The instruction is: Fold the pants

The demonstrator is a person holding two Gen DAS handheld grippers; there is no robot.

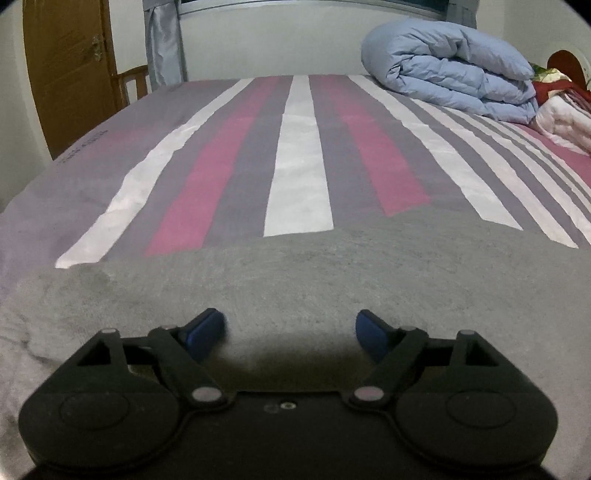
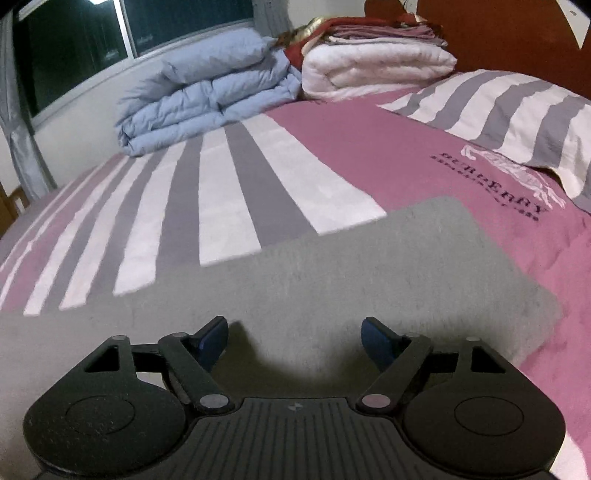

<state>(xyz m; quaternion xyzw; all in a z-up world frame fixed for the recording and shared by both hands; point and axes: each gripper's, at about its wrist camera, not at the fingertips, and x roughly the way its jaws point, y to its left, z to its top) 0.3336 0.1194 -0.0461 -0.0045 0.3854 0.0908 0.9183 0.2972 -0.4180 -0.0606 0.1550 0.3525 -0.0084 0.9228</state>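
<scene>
Grey pants (image 1: 295, 280) flat on bed (image 1: 299, 166); left gripper (image 1: 290, 332), right gripper (image 2: 294, 338) both spread, empty; pinch near edge evenly.

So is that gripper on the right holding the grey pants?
No, the right gripper is open above the grey pants, with nothing between its fingers.

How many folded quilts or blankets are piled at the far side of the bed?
At least 3: a blue quilt on the left of the pile, a white quilt to its right, and folded red and striped bedding on top of the white one. More may be hidden behind.
</scene>
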